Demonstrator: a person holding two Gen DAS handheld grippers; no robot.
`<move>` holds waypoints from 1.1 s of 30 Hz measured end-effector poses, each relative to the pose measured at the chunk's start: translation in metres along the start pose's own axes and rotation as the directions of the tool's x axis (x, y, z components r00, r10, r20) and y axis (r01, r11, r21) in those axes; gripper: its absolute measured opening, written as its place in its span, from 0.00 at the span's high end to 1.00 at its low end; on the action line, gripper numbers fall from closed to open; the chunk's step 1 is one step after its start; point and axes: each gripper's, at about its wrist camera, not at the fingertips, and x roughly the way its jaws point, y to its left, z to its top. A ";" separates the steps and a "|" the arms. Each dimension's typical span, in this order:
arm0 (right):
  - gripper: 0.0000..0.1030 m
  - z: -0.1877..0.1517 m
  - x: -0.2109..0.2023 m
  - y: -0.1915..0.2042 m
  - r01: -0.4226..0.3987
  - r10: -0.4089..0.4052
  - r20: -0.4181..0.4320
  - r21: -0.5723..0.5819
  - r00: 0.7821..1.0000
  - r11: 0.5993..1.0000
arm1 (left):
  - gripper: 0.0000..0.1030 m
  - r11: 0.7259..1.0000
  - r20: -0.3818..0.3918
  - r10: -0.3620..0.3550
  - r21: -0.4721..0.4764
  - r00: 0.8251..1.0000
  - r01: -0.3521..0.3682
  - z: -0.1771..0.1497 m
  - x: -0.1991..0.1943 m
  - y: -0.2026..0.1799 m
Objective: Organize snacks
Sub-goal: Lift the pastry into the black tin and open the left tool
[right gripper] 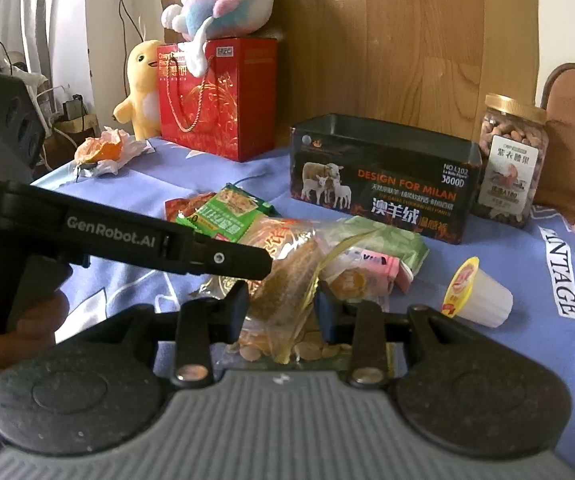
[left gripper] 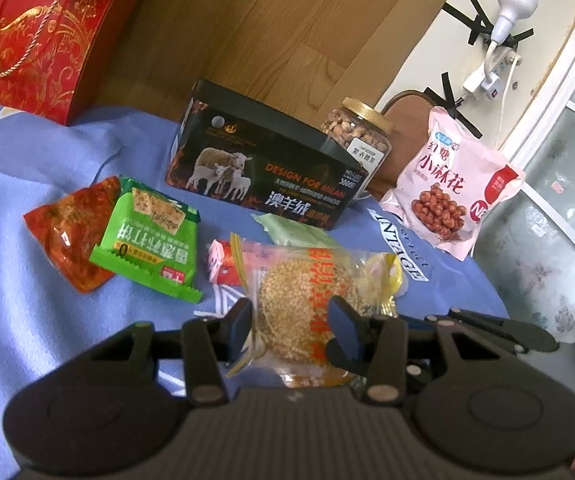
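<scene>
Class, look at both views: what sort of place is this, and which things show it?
Probably a bedroom or living room at home: plush toys sit on a red gift bag, and snacks lie on a blue printed cloth.

Both cameras are riding on the grippers, looking forward along the fingers and angling down at a blue cloth from close in.

The left wrist view is sitting low over a sesame cake packet, facing a black box with a jar and a pink bag behind it to the right, and a red bag at far left.

The right wrist view is facing the same way from just beside it, taking in the left gripper's arm crossing from the left.

Both are sharing the box, jar, red bag, green packet and cake packet.
</scene>
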 end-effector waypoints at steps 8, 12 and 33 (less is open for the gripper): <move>0.63 0.021 -0.004 -0.007 0.007 -0.006 0.080 -0.018 0.997 1.000 | 0.59 0.998 0.051 0.013 0.060 0.999 -0.016 0.028 -0.008 -0.016; 0.63 0.041 0.006 -0.022 0.005 -0.004 0.112 -0.005 0.994 1.000 | 0.59 0.995 0.084 0.029 0.094 0.996 -0.036 0.055 -0.001 -0.023; 0.41 0.111 0.079 -0.115 0.079 -0.109 0.155 0.187 0.982 0.979 | 0.54 0.981 0.132 0.166 0.076 0.977 -0.177 0.157 0.098 -0.015</move>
